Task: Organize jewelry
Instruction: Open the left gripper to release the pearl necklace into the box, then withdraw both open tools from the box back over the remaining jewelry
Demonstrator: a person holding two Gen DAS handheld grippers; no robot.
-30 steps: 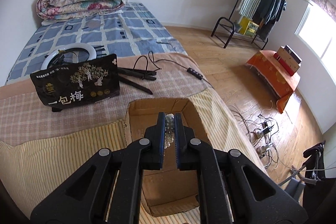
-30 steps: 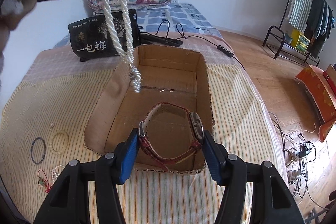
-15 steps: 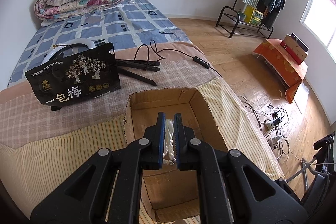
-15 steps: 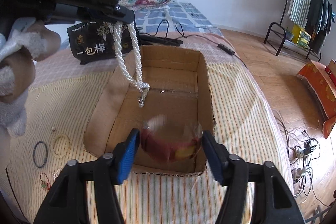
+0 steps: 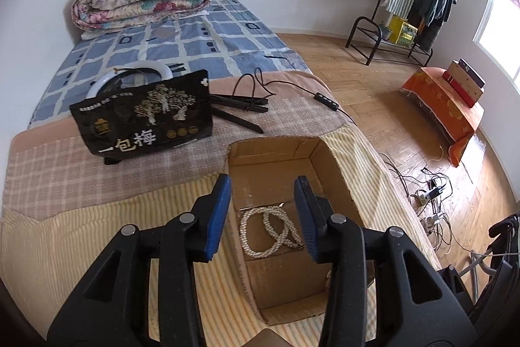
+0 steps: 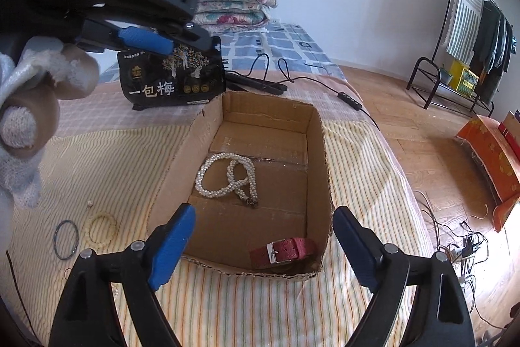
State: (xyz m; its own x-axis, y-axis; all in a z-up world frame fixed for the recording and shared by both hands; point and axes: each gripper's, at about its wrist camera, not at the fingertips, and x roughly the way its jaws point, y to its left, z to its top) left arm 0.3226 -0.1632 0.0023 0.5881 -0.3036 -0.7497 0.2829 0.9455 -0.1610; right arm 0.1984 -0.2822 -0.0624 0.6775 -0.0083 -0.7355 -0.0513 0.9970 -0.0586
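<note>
An open cardboard box (image 6: 320, 152) sits on the striped bed cover; it also shows in the left wrist view (image 5: 338, 171). A white pearl necklace (image 6: 227, 179) lies coiled on the box floor and shows in the left wrist view (image 5: 269, 230) too. A red-strapped watch (image 6: 284, 251) lies in the near right corner of the box. My left gripper (image 5: 263, 217) is open and empty above the box; it shows in the right wrist view (image 6: 146, 39) too. My right gripper (image 6: 263, 246) is open and empty over the box's near edge.
A dark ring bracelet (image 6: 66, 238), a pale bead bracelet (image 6: 102, 230) and a small pearl (image 6: 89, 203) lie on the cover left of the box. A black snack bag (image 5: 143, 116) and black cables (image 5: 256, 86) lie behind it. The bed edge drops off to the right.
My left gripper has opened and the pearl necklace has fallen into the box. My right gripper has opened wider and the watch has dropped into the box's near corner.
</note>
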